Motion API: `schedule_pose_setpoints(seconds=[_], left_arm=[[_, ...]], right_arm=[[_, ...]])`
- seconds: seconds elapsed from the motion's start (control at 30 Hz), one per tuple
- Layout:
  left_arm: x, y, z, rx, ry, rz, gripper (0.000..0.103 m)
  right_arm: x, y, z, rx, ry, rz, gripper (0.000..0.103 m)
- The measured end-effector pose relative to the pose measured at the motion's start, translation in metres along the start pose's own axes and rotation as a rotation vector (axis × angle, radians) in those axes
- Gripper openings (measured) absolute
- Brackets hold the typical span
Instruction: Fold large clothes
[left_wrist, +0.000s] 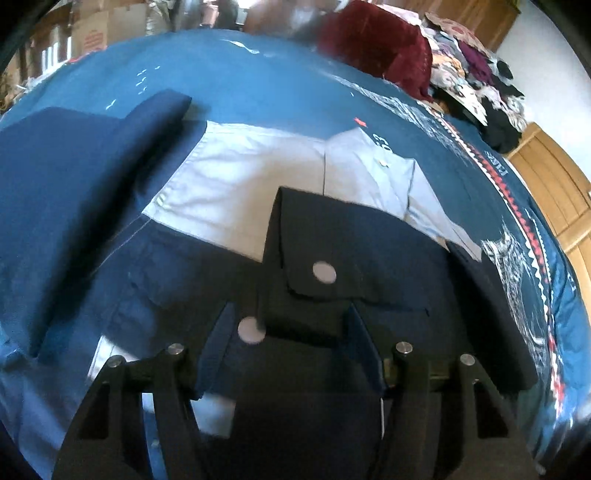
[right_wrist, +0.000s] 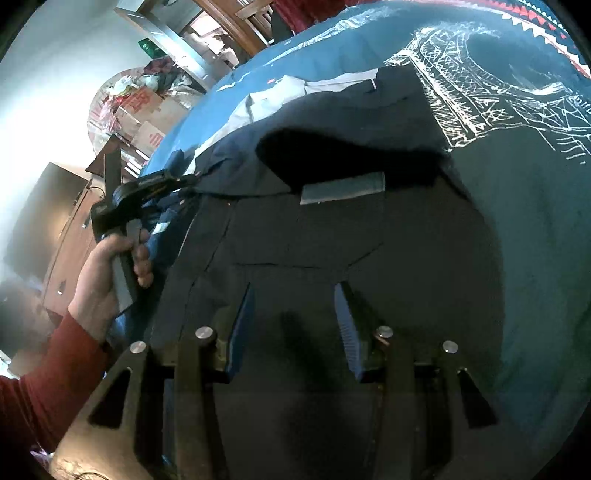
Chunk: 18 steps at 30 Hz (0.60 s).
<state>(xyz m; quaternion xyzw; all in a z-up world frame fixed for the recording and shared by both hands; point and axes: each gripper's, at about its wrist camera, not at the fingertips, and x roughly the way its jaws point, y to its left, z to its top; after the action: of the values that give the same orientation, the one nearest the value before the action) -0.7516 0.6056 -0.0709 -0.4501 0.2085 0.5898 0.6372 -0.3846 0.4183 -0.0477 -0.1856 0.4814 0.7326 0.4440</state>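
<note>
Nearest the left wrist camera, the left gripper (left_wrist: 288, 325) is seen with its blue-padded fingers (left_wrist: 221, 332) spread wide, a dark flap with a pale snap (a pocket or cuff, not certain which) lying between them but not visibly pinched. The right gripper (right_wrist: 293, 310) is likewise shown spread wide over dark cloth, nothing being clamped. The navy and pale-grey garment (left_wrist: 255, 177) is laid flat on the blue printed bedspread (left_wrist: 258, 74), its long axis running away from the left camera, the pale panel toward the far end. In the right wrist view, a hand (right_wrist: 107, 273) in a red sleeve (right_wrist: 55, 373) is seen at the garment's left edge. Farther off, a dark red cloth (left_wrist: 376, 40) and a clothes pile (left_wrist: 476, 77) are heaped.
</note>
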Motion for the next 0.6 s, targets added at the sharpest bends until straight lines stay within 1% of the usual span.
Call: schedule_pose_setpoints(seconds=[0.03,0.07,0.1,0.17,0.2,0.23,0.27,0.3,0.33,0.37,0.4,0.47,0.5,0.53,0.57,0.6], left_arm=[[-0.001,0.002,0.003,-0.022,-0.010,-0.021,0.016],[-0.007,0.006,0.006,-0.039,-0.019,-0.049,0.011],[-0.021,0.007,0.012,-0.040,-0.069,-0.065,0.011],[-0.046,0.013,0.020,-0.028,-0.160,-0.028,0.000],[-0.061,0.027,0.026,-0.063,-0.211,-0.027,0.000],[-0.070,0.042,0.030,-0.102,-0.239,-0.019,0.000],[-0.070,0.052,0.034,-0.117,-0.239,-0.004,0.000],[-0.062,0.067,0.036,-0.129,-0.212,0.040,0.000],[-0.052,0.077,0.036,-0.144,-0.176,0.055,0.000],[-0.040,0.086,0.034,-0.172,-0.105,0.024,0.000],[-0.030,0.087,0.028,-0.190,-0.020,-0.054,0.000],[-0.035,0.069,0.014,-0.125,0.005,-0.114,0.001],[-0.038,0.058,0.005,-0.100,0.015,-0.156,0.003],[-0.038,0.051,-0.003,-0.102,0.031,-0.213,0.015],[-0.035,0.045,-0.008,-0.101,0.049,-0.241,0.034],[-0.029,0.039,-0.012,-0.090,0.059,-0.243,0.042]], right_arm=[[-0.002,0.000,0.000,-0.003,-0.002,-0.003,0.044],[-0.004,-0.001,0.000,-0.004,-0.005,-0.003,0.044],[-0.008,-0.002,0.001,-0.008,-0.013,-0.004,0.044],[-0.020,-0.006,0.007,-0.018,-0.043,-0.020,0.045],[-0.025,-0.010,0.011,-0.019,-0.059,-0.029,0.045],[-0.032,-0.016,0.016,-0.014,-0.078,-0.036,0.045],[-0.036,-0.022,0.023,-0.006,-0.093,-0.040,0.045],[-0.041,-0.031,0.032,0.008,-0.115,-0.056,0.046],[-0.043,-0.040,0.039,0.022,-0.130,-0.067,0.048],[-0.043,-0.049,0.046,0.045,-0.137,-0.078,0.048],[-0.042,-0.058,0.053,0.072,-0.141,-0.090,0.048],[-0.041,-0.069,0.060,0.115,-0.153,-0.097,0.048],[-0.040,-0.073,0.062,0.133,-0.155,-0.088,0.049],[-0.038,-0.074,0.061,0.145,-0.154,-0.075,0.051],[-0.035,-0.074,0.059,0.149,-0.149,-0.074,0.053],[-0.033,-0.073,0.057,0.149,-0.142,-0.073,0.054]])
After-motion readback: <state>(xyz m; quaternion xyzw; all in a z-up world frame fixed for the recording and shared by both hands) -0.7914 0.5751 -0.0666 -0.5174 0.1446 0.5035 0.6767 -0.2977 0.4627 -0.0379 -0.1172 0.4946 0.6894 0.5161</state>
